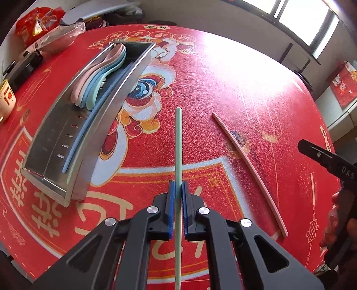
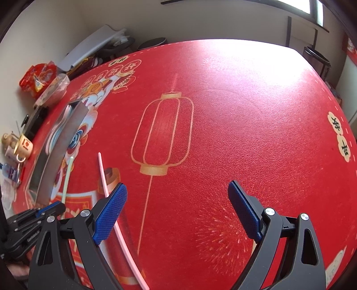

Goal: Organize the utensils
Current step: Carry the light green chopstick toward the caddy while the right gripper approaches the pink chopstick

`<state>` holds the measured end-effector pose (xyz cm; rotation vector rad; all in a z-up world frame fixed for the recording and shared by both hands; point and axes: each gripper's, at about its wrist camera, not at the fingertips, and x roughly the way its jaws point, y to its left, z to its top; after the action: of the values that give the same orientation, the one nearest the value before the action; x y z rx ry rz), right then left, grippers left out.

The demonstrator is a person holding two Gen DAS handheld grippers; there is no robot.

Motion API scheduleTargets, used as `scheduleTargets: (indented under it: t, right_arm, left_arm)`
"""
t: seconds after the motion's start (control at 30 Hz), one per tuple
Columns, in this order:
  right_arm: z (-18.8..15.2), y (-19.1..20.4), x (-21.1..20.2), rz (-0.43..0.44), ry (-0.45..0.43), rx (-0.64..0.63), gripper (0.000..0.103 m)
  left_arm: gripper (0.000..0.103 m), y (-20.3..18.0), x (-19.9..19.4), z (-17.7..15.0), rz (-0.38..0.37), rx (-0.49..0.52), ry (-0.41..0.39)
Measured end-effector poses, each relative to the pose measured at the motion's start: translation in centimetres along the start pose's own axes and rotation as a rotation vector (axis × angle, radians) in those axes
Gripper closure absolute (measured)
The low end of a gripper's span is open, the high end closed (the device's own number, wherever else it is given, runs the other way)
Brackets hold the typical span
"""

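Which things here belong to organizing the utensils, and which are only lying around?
Job: green chopstick held in the left tongs; pink chopstick; metal tray with spoons; open right tongs.
Lying about: mug; red bag.

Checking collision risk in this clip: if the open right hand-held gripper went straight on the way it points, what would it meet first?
Probably only the red printed tablecloth. The right hand-held gripper has nothing between its pads; the pink chopstick lies just left of that line, though depth is unclear.
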<state>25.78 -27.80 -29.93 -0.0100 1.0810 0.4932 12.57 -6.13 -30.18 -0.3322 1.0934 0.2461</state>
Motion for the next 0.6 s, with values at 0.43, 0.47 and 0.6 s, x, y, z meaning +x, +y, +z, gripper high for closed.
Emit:
scheduleTargets:
  t: [0.43, 0.47, 0.6]
  right_arm:
    - [-1.2, 2.8, 1.7, 0.095, 0.061, -0.064, 0.015]
    - [-1.3, 3.3, 1.9, 0.102, 0.068, -0.078, 0.019]
    - [-1.8, 5.6, 3.0, 0.134, 0.119, -0.138, 0.041]
  left_arm:
    - [0.097, 1.6, -3.0, 0.4, -0.033, 0.016, -0.047]
    - [0.097, 1.7, -3.1, 0.5, -0.033, 0.018, -0.049]
    - [0.097, 2.3, -3.3, 0.8, -0.034, 0.022, -0.042]
